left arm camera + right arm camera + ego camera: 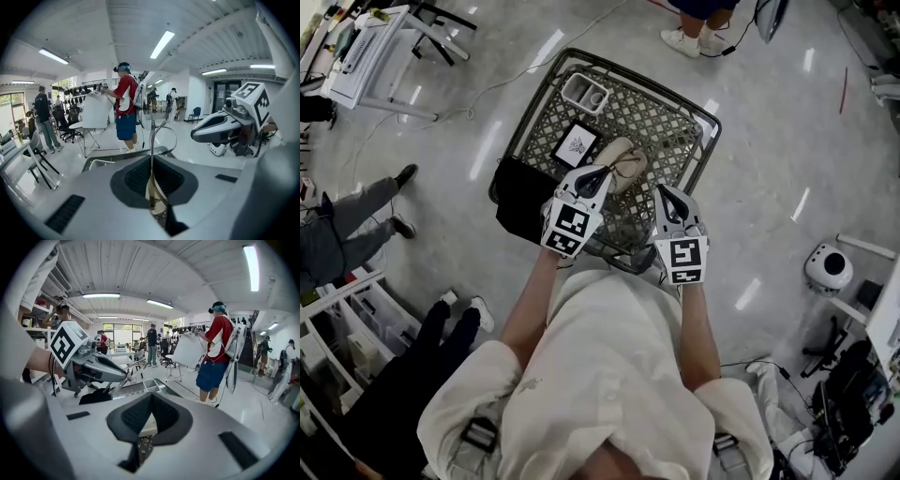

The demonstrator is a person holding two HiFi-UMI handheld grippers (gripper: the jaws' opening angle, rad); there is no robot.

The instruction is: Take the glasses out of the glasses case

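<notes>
Your left gripper [598, 178] is pinched shut on the glasses [151, 145], held clear above the glasses case [619, 150], so the job's basically done. The right gripper [666, 195] beside the case looks closed and empty, I think.

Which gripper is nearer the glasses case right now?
Left. The left gripper, clamped on the glasses, hangs over the near-left end of the glasses case. The right gripper is off to the case's right, with a gap between.

A lattice table [675, 124] carries a white tray [585, 92] at the far left corner, a marker card [577, 143] nearer, and black cloth [517, 192] on the near left edge. A person [125, 101] stands beyond.
</notes>
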